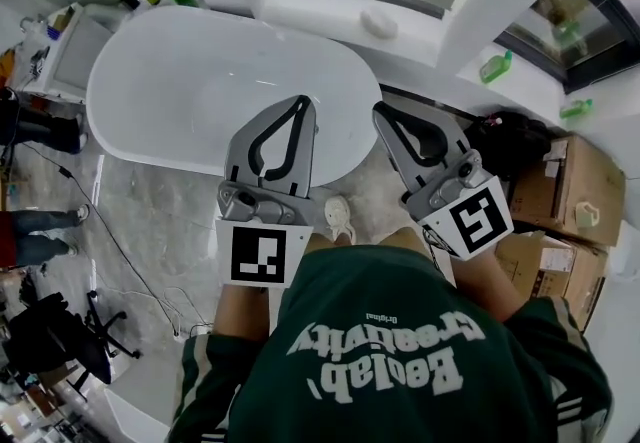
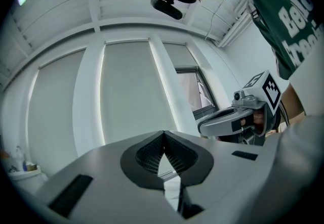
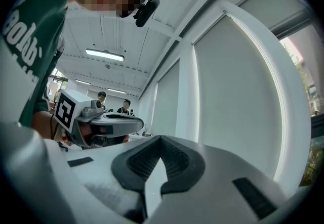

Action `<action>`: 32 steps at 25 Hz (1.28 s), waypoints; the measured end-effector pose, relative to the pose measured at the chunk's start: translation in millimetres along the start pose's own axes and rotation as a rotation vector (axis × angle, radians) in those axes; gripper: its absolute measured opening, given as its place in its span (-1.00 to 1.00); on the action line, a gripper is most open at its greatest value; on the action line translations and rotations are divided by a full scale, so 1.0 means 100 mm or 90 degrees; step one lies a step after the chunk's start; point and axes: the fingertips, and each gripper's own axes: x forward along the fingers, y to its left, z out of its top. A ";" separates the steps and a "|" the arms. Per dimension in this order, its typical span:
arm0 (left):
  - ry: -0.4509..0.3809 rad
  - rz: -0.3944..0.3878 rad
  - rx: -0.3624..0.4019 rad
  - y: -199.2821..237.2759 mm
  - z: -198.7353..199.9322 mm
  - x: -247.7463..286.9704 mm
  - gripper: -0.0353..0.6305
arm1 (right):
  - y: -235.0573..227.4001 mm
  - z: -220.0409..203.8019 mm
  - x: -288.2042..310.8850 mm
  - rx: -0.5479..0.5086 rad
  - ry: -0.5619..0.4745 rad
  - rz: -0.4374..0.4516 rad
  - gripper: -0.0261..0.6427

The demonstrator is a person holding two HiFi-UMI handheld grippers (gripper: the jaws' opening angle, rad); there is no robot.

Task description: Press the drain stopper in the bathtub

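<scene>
The bathtub (image 1: 190,81) is a plain white oval, glossy and smooth inside, standing on the grey floor at the far left under the window ledge. The drain stopper cannot be picked out in its basin (only a few small bright glints show on the white).

The left gripper (image 1: 302,103) is held up in front of the tub's near rim. Its jaws meet at the tips and hold nothing. The right gripper (image 1: 382,111), just to its right, is likewise closed at the tips and empty. Each carries a cube with a black-and-white square marker.

The person's green sweatshirt (image 1: 400,361) bears pale lettering, upside down from the head view, that reads roughly "Beolab Creativity". Green bottles (image 1: 495,66) stand on the sill at the far right, above cardboard boxes (image 1: 565,181).
</scene>
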 end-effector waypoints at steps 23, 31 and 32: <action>0.048 0.040 -0.070 0.30 -0.49 0.27 -0.87 | -0.24 -0.41 0.42 0.024 0.051 0.031 -0.89; 0.088 0.105 -0.051 0.44 -0.64 0.63 -0.87 | -0.54 -0.59 0.74 0.025 0.050 0.104 -0.89; 0.095 0.114 -0.046 0.45 -0.64 0.68 -0.87 | -0.60 -0.59 0.78 0.026 0.047 0.116 -0.89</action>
